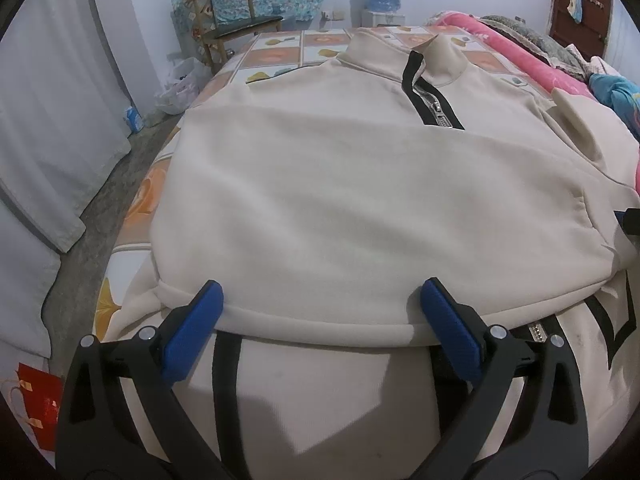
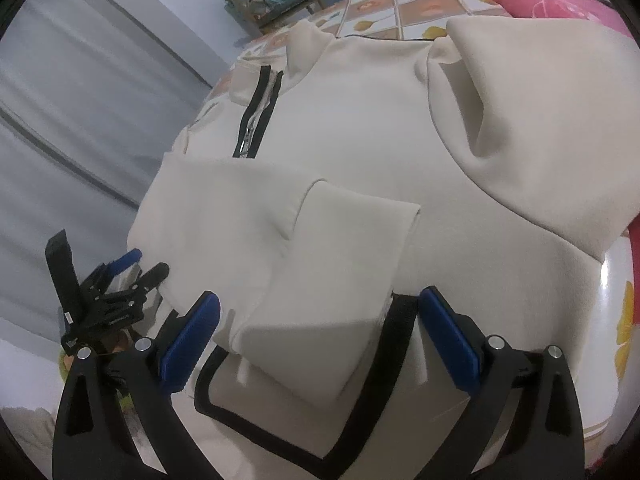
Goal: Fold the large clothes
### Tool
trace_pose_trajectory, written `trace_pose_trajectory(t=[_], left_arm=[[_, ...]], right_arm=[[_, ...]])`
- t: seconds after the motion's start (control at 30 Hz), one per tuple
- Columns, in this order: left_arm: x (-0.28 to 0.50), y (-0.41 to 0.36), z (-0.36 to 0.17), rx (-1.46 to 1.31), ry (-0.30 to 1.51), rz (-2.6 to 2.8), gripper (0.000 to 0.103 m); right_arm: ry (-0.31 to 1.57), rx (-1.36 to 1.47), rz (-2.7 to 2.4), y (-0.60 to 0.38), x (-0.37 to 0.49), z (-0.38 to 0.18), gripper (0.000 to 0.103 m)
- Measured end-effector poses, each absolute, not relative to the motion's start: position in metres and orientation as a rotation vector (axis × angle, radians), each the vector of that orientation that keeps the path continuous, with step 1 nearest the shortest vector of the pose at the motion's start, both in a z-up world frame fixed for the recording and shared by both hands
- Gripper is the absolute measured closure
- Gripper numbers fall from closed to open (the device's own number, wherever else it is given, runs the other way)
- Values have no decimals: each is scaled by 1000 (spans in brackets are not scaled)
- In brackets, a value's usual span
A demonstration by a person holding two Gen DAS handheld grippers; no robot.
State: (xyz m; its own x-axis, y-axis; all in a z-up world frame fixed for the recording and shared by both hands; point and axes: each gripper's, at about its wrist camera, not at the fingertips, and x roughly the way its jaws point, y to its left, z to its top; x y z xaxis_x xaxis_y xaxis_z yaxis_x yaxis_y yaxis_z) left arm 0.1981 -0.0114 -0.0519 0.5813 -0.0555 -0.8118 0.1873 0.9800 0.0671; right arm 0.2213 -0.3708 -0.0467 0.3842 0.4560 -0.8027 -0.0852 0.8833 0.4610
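Two grippers hang over a cream jacket [image 1: 360, 200] spread on a bed [image 1: 276, 56] with a tiled fruit-pattern cover. Far left in the left wrist view, pale curtains [image 1: 52, 120] fall to a grey floor, and a wooden chair [image 1: 232, 12] stands by the back wall. The left gripper [image 1: 322, 300] is spread wide, its blue pads [image 1: 192, 332] resting either side of a folded edge of the jacket without pressing on it; the cloth lies loose between them. The jacket's collar [image 1: 404, 56] points away toward the wall, with a black-edged zip [image 1: 432, 104] running down from it. To the right lies a pink blanket [image 1: 516, 52]. In the right wrist view the left gripper [image 2: 136, 268] shows at the left edge, just beside the jacket's side. A sleeve [image 2: 340, 264] is folded across the jacket's front. The right gripper [image 2: 320, 304] is also spread wide, above the sleeve's cuff end and a black trim band [image 2: 384, 344], pinching nothing.
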Motion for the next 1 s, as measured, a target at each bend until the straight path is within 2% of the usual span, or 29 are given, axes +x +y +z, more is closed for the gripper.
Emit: trace_pose_trajectory(t=[0.17, 0.23, 0.7, 0.83, 1.0], left_arm=[[198, -10, -52, 149, 931, -157, 7], [198, -9, -52, 147, 931, -161, 7], [198, -4, -54, 123, 902, -192, 7], [199, 0, -55, 100, 895, -200, 7], [202, 5, -55, 65, 891, -211, 7]], right_arm=[[1168, 348, 330, -366, 226, -45, 7], [1175, 324, 310, -364, 226, -44, 12], [1194, 204, 183, -357, 235, -39, 62], [1192, 235, 194, -361, 232, -35, 63], [1188, 417, 183, -389, 231, -32, 62]])
